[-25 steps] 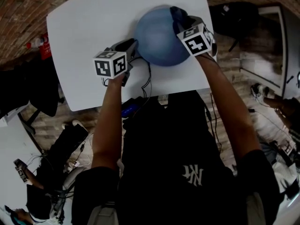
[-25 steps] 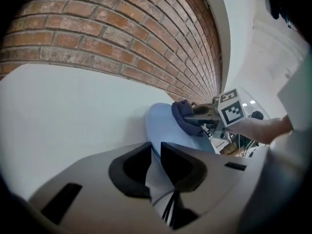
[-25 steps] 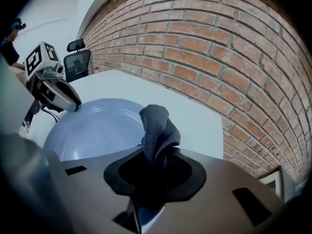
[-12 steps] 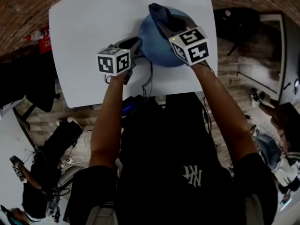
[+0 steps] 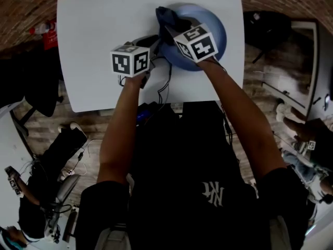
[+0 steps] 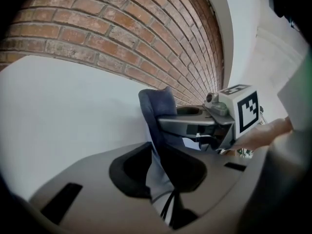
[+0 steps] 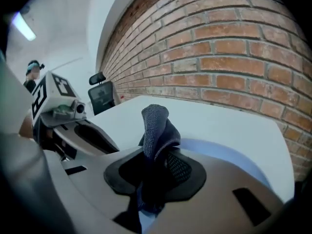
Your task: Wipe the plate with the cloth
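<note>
The right gripper (image 7: 155, 170) clamped the dark cloth (image 7: 156, 126), held over the blue plate (image 5: 214, 25) on the white table (image 5: 104, 25). The left gripper (image 6: 158, 173) pinched what seemed the plate's left rim (seen edge-on, pale blue).

the round blue plate (image 5: 216, 31) lies flat on the white bench (image 5: 93, 30); the dark blue cloth (image 5: 167, 17) stands bunched on its left edge.

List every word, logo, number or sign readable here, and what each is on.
"NY", interlocked white letters: on the person's black shirt.
On the left marker cube and right marker cube: black-and-white square patterns only, no letters.
On the red object at upper left: any print too blurred to read.
On the plate and cloth: no print visible.
</note>
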